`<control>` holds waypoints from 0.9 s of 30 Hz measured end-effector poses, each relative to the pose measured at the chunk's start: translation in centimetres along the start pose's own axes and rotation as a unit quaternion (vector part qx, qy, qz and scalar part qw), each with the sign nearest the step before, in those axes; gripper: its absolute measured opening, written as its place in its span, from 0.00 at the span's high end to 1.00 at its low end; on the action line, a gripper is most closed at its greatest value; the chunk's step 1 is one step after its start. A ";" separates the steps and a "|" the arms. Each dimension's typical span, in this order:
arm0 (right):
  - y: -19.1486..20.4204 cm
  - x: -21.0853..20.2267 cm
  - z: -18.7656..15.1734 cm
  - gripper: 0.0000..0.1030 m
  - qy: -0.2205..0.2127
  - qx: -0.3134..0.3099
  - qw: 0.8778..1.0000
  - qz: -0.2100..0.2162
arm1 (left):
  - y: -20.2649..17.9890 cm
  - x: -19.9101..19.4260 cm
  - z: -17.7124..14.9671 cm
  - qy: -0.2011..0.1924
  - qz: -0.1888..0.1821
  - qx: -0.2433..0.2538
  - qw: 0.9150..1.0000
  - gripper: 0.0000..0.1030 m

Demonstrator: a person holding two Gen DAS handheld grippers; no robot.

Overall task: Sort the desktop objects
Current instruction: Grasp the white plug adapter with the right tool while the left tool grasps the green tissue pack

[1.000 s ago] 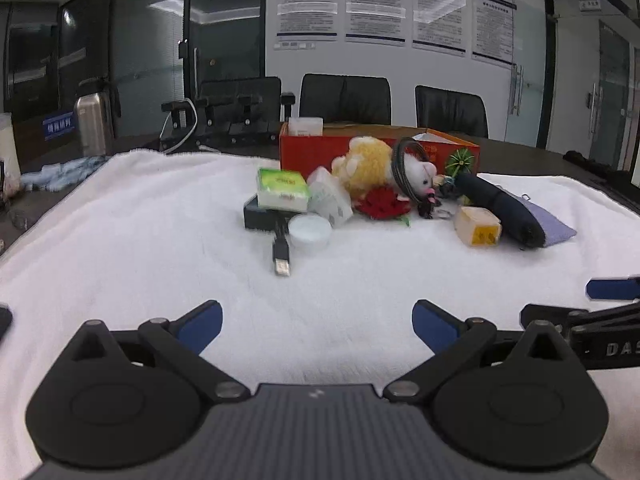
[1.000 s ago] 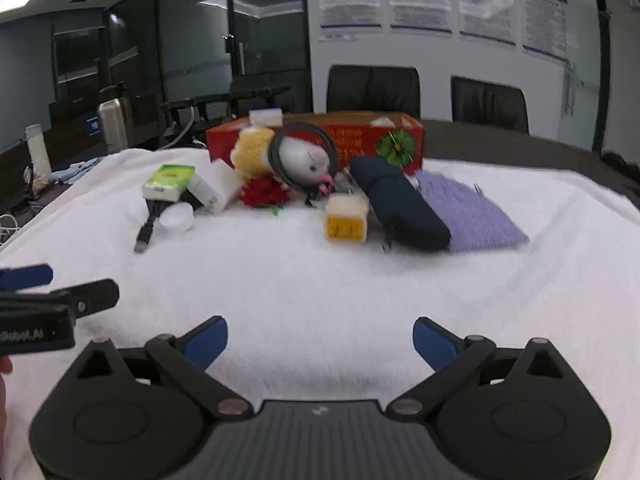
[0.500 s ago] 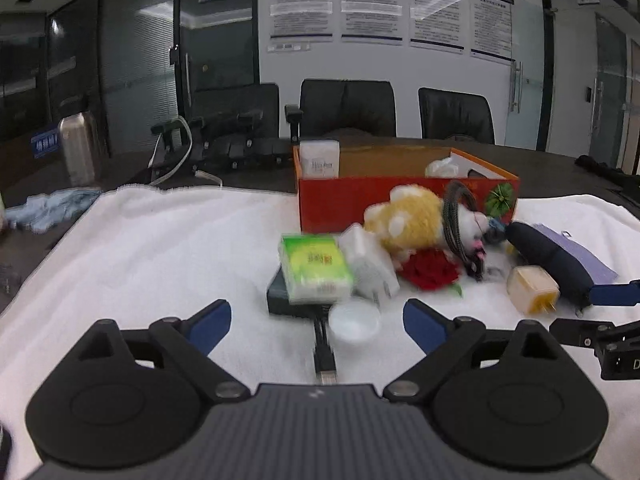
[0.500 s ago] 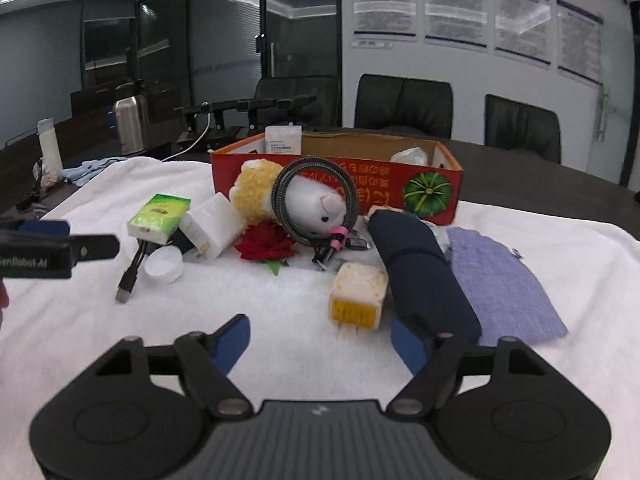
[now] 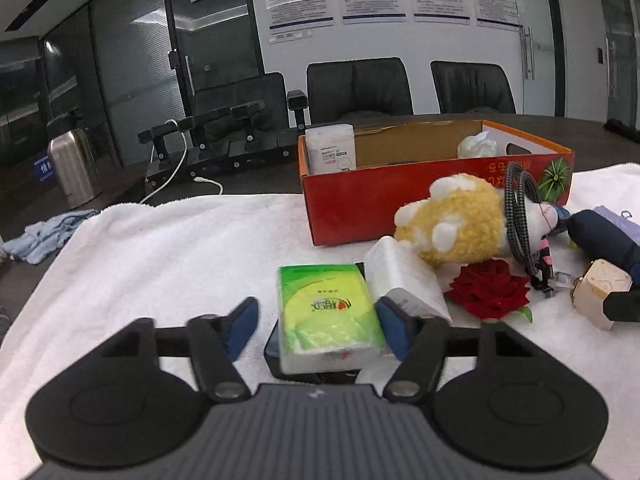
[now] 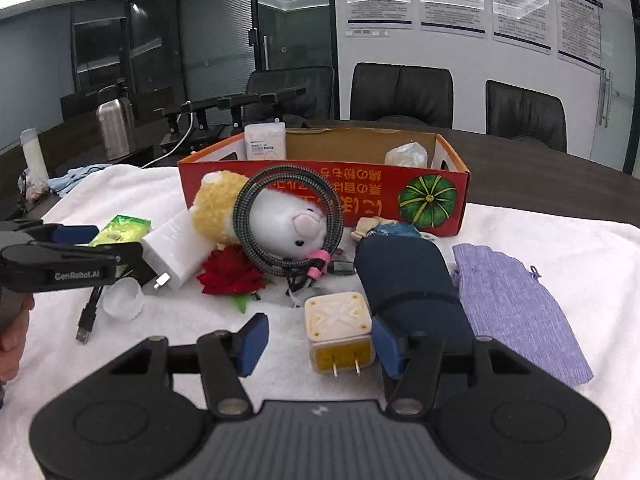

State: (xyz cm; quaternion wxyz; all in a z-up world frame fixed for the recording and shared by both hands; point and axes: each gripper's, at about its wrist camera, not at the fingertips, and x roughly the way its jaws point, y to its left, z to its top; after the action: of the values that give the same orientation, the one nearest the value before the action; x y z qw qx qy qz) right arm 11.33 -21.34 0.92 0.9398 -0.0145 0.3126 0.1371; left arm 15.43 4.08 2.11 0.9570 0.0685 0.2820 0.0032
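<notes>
Mid-step in the sorting: both grippers lining up a first pick from the heap on the white towel, in front of the red box.

Left gripper: jaws just been closing, now half apart, straddling the green tissue pack, which lies on a flat black device. Right pad at the pack's edge, left pad clear of it; no grip yet.

Right gripper: jaws likewise just been closing, half apart around the cream plug adapter, standing just beside the rolled navy umbrella. Right pad near touching, left pad well clear.

Next, probably: close squarely on each item, lift without dragging neighbours, carry toward the box. Risk of pinching the umbrella along with the adapter.
</notes>
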 end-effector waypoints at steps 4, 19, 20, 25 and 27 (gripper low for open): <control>0.4 -0.2 0.3 0.43 -0.011 -0.031 0.999 -0.006 | 0.9 -0.6 0.0 -0.009 0.000 -0.011 1.000 0.56; 1.0 2.5 1.1 0.51 0.022 -0.098 0.994 -0.034 | 0.5 -6.9 -0.5 -0.058 -0.051 -0.028 0.997 0.56; 0.9 3.1 1.3 0.47 0.026 -0.101 0.994 -0.038 | 0.2 -7.2 -0.6 -0.058 -0.057 -0.030 0.996 0.56; -1.1 4.7 1.5 0.69 0.063 -0.066 0.996 -0.013 | -0.9 -9.0 -1.4 -0.065 -0.064 -0.031 0.995 0.56; -2.0 3.7 1.1 0.70 0.058 -0.029 0.998 0.000 | -0.7 -9.7 -1.9 -0.064 -0.067 -0.039 0.995 0.56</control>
State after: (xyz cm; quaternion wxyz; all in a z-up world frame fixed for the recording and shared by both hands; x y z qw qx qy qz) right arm 15.32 -22.19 -0.50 0.9193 -0.0498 0.3624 0.1448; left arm 6.21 3.20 5.68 0.9731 0.0120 0.2237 -0.0541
